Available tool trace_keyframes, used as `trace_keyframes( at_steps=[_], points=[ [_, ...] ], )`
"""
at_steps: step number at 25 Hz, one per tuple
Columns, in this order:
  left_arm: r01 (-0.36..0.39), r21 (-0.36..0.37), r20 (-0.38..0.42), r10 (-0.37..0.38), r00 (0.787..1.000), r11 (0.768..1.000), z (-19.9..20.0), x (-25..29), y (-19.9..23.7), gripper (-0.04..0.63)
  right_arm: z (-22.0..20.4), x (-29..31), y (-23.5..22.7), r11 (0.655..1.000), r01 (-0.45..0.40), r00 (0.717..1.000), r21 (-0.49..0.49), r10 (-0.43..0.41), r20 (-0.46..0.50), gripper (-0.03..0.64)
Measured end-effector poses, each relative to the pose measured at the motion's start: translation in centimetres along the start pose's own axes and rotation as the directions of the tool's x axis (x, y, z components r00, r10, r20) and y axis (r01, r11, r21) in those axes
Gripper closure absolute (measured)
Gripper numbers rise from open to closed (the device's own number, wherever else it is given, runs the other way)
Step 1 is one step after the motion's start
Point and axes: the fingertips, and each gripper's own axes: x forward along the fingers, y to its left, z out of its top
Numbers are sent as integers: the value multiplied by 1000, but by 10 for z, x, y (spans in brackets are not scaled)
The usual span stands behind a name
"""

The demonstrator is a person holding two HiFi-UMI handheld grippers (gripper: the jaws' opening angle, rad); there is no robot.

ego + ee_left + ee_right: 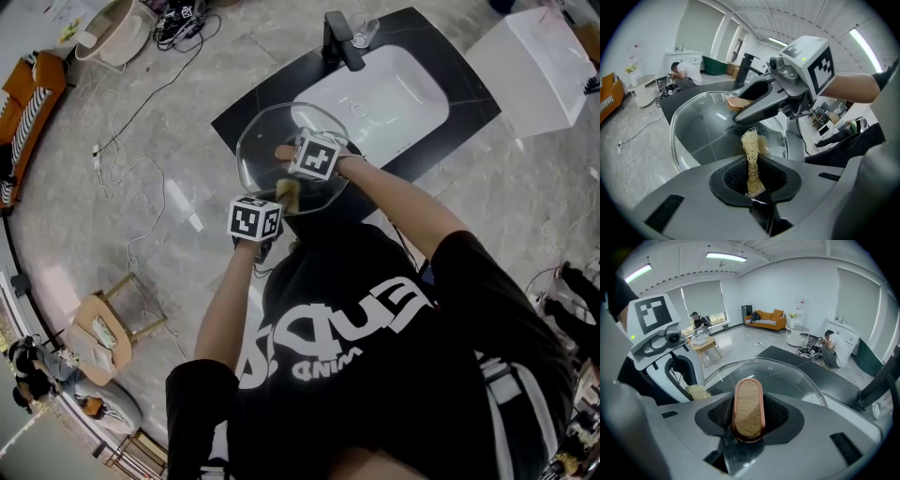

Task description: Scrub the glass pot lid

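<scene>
The glass pot lid is held in the air above the near corner of the black bench, with the white sink at about 2 o'clock from it in the head view. The right tool is clamped on the lid's wooden knob, one jaw on each side of it, and this grip alone carries the lid. The glass tilts away from that tool.

The left tool has its jaws pinched together on a pale fibrous scrubber, which stands up out of them like a tuft. In the head view the scrubber sits at the lid's rim at about 5 o'clock. In the right gripper view it shows at 9 o'clock of the knob, right at the edge of the glass. Whether the fibres press on the glass or hover just off it cannot be told.

As for progress, both grips that the job needs are in place, and the scrubber is at the rim, so the scrubbing looks to be either under way or just starting. No suds, water or streaks show on the glass, which looks clear throughout, so how much has been covered cannot be judged. The wide middle and the far rim toward 11 o'clock probably remain to be rubbed. After that the lid would need to be set down, perhaps with a rinse at the faucet first.
</scene>
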Motion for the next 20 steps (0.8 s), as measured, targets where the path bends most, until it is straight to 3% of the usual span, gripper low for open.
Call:
trace_keyframes(
  at_steps=[12,20],
  points=[
    [-17,54,-12,17,1000,998,14,27,-39,545,3,0,-4,1000,14,1000,-10,-14,17,443],
    [-33,31,-23,33,999,999,20,37,-48,545,5,-2,-3,1000,8,1000,-5,-8,15,443]
  ],
)
